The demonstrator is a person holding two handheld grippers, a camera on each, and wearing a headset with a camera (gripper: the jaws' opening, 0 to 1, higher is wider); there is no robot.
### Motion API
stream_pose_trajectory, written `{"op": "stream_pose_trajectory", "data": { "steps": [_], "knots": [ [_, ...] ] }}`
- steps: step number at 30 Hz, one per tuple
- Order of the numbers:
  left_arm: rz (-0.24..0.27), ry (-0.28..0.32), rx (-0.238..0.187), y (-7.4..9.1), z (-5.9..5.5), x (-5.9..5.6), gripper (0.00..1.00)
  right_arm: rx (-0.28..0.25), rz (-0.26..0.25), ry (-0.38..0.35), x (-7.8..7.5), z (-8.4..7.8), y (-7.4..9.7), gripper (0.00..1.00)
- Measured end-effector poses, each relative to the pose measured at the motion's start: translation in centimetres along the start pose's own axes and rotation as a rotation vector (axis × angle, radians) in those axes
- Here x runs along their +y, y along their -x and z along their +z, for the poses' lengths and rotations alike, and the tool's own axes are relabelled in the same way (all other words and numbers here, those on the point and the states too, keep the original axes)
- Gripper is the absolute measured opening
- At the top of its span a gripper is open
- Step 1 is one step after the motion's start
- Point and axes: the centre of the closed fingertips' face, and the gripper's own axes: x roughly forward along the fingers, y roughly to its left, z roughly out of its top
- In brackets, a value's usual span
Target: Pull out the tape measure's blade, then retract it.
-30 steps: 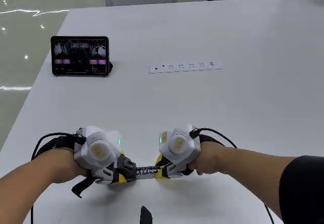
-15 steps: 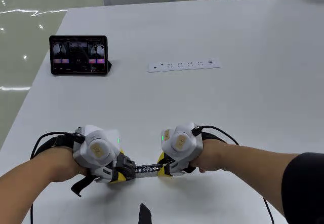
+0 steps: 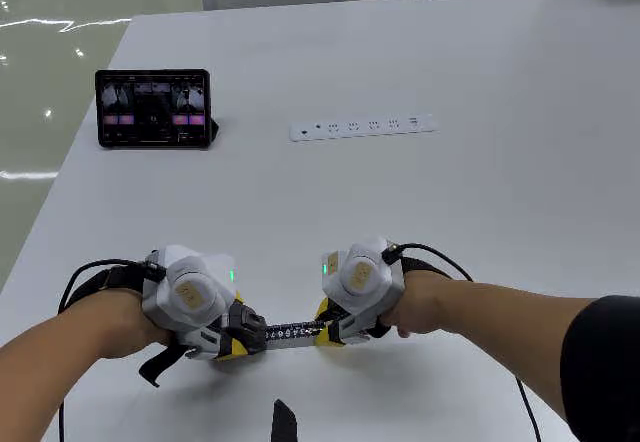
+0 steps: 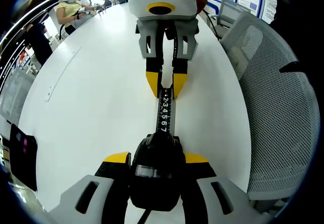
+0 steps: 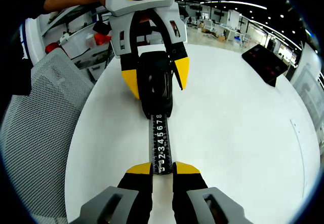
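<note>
A wide white table (image 3: 420,192) stands on a glossy floor, with a grey mesh chair (image 4: 273,107) by its near edge. Towards the far side of the table a dark tablet (image 3: 155,109) stands propped up, and a white power strip (image 3: 365,125) lies flat to its right. Near the front edge the left gripper (image 4: 157,158) is clamped on the black tape measure (image 4: 157,176). Facing it, the right gripper (image 5: 163,169) pinches the tip of the blade (image 5: 160,140), a short numbered length of which spans the gap between them just above the table.
</note>
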Motion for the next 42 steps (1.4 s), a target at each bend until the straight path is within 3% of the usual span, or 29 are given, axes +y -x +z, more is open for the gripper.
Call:
{"op": "stream_pose_trajectory", "data": {
  "steps": [42],
  "knots": [
    [0.003,-0.008,0.008,0.0,0.0,-0.1,0.34,0.004,-0.013,-0.028,-0.4,-2.3,1.7,0.1]
  ]
}}
